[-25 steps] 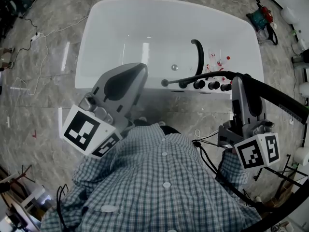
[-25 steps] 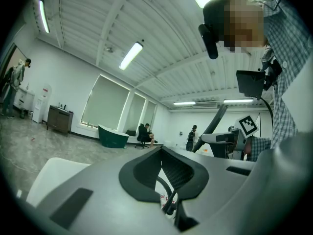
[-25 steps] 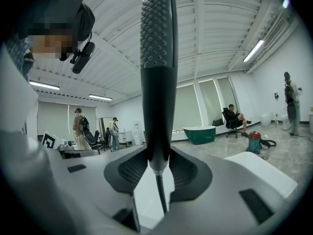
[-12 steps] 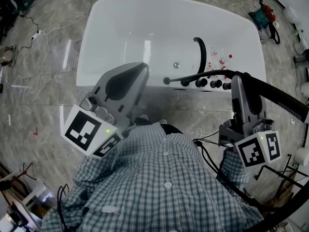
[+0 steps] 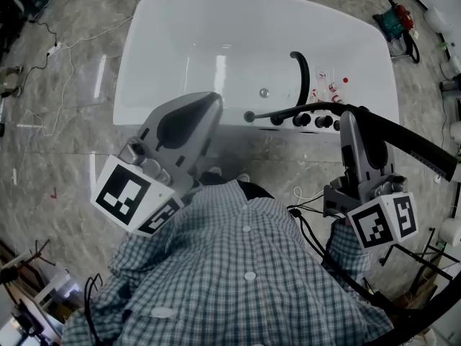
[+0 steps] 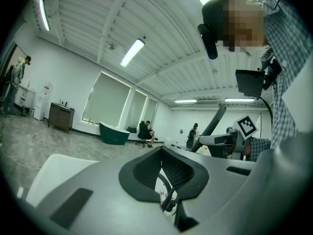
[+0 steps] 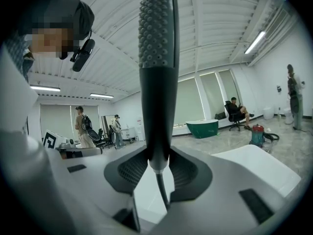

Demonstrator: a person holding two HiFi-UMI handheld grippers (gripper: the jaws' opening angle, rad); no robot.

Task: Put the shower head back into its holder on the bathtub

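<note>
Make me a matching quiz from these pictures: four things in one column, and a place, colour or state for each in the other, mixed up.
1. shower head
2. left gripper
3. bathtub
4. spout

A. white
B. shut, empty
C. arching over the bathtub's rim
D. held in the right gripper

Pairs: 1-D, 2-B, 3-A, 4-C.

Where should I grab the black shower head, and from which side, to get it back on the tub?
Grip the shower head on its slim round stem below the studded spray end, where the right gripper holds it now. Come from its lower end, pads on opposite sides: the stem is narrow and even, leaving the wider spray end free.
</note>
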